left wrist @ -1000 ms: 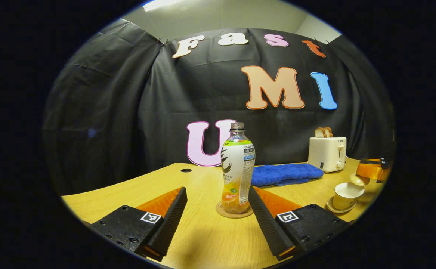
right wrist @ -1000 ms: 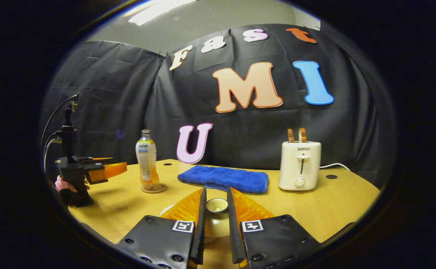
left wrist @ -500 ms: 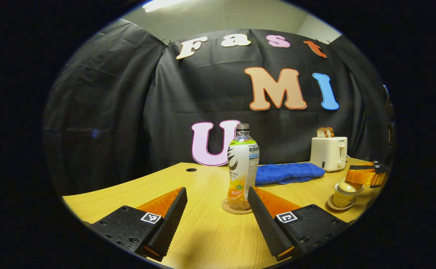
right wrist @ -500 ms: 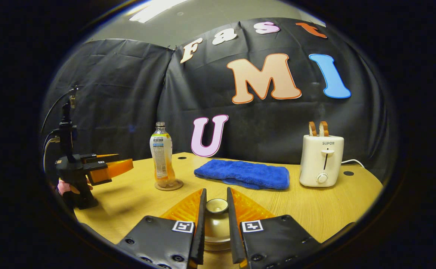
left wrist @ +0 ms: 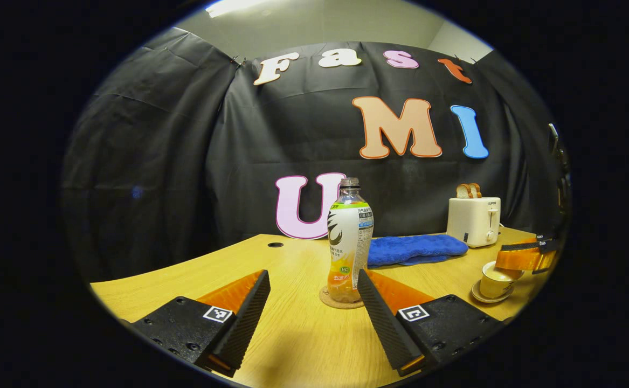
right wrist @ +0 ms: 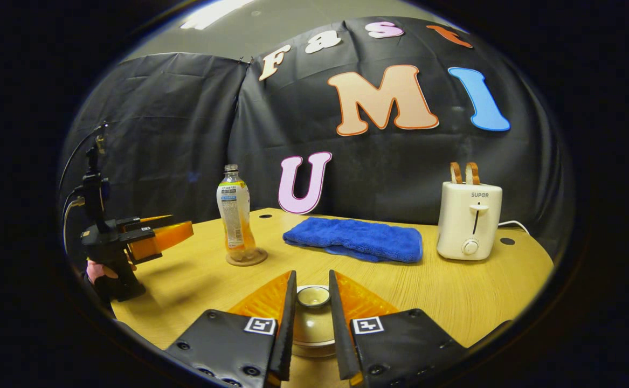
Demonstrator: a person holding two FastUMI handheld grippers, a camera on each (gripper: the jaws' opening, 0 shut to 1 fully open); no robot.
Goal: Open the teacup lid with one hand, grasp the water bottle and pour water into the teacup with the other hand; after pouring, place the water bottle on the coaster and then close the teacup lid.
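- Currently the step in hand is judged to be the last one, closing the teacup lid. In the right gripper view the right tongs (right wrist: 312, 315) stand narrow, both fingers pressed on the knob of the lid (right wrist: 313, 297), which sits low over the tabletop (right wrist: 454, 291).
- In the left gripper view the lid looks set on the teacup (left wrist: 495, 277), itself on a saucer (left wrist: 488, 296) at the right; whether it is fully seated cannot be told.
- The water bottle (left wrist: 350, 237) stands upright on the coaster (left wrist: 340, 299), uncapped, so the pour and set-down appear done.
- The left tongs (left wrist: 314, 302) are wide and hold nothing; the bottle stands beyond their tips, apart from both fingers.
- Next move, as a judgement: confirm the lid rests level on the rim, then part the right fingers gently and draw straight up. A sideways pull could tip the lid or shift the cup.
- Readable writing: the toaster (right wrist: 469, 221), holding bread slices, carries the word "SUPOR". The bottle label is too small to make out.
- A blue towel (right wrist: 357, 240) lies between bottle and toaster.
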